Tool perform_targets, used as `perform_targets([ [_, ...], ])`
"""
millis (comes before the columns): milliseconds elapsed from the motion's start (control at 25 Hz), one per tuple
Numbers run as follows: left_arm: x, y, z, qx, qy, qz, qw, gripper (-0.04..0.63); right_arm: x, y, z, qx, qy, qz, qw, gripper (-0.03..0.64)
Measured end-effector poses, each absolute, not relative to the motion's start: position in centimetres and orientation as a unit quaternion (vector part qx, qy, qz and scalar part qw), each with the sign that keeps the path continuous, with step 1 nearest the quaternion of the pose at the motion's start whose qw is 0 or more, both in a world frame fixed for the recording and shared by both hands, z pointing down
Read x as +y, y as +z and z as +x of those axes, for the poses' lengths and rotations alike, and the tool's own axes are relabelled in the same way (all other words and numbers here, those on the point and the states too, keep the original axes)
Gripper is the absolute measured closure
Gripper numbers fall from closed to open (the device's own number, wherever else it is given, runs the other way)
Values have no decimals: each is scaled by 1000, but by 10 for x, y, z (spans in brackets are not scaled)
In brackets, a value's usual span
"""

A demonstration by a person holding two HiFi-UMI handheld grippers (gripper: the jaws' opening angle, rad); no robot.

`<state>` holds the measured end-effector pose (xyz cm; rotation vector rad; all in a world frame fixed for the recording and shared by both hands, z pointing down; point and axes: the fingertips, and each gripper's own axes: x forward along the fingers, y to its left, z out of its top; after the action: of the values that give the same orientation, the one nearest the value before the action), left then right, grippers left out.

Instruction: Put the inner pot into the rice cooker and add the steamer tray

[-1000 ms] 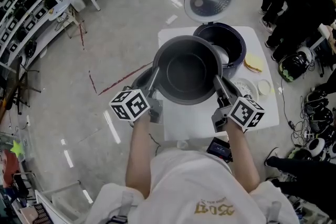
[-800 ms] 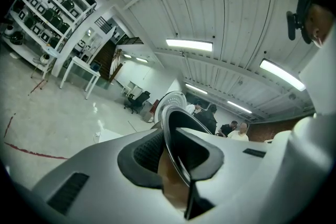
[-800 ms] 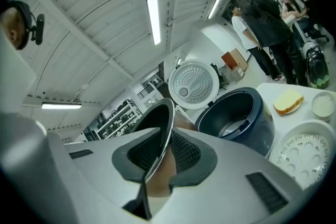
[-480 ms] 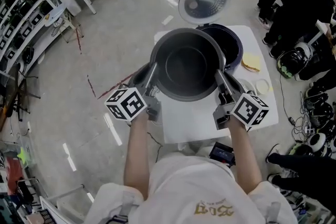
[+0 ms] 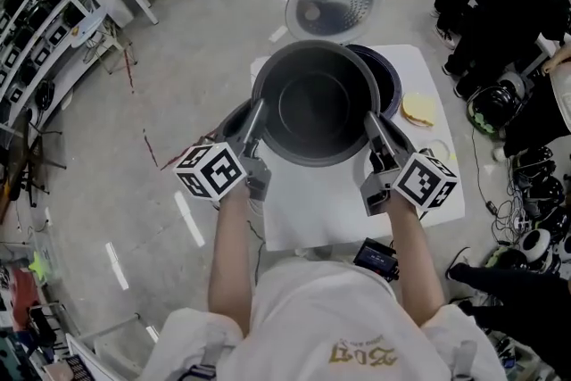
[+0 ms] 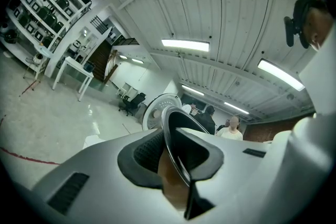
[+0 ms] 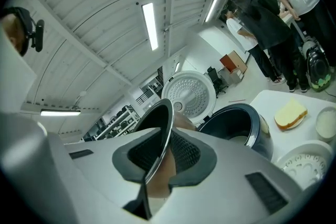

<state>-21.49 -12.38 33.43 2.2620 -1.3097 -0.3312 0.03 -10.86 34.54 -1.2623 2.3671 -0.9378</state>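
Left gripper [image 5: 257,115] and right gripper [image 5: 371,122] jaws clamp the inner pot [image 5: 314,103] rim above a white table [image 5: 312,210], glossy floor [image 5: 116,129].

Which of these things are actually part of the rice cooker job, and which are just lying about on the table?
Part of the job: inner pot, gripped at its rim by left gripper and right gripper; rice cooker, lid open; steamer tray.

Lying about: yellow sponge-like block; small white dish; black device at the table edge.
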Motion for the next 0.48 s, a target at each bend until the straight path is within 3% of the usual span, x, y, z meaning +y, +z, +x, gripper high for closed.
perform_targets([
  [480,-166,332,-177,-475,-132,832,253,508,-148,339,39,821,-322,-445,157,551],
])
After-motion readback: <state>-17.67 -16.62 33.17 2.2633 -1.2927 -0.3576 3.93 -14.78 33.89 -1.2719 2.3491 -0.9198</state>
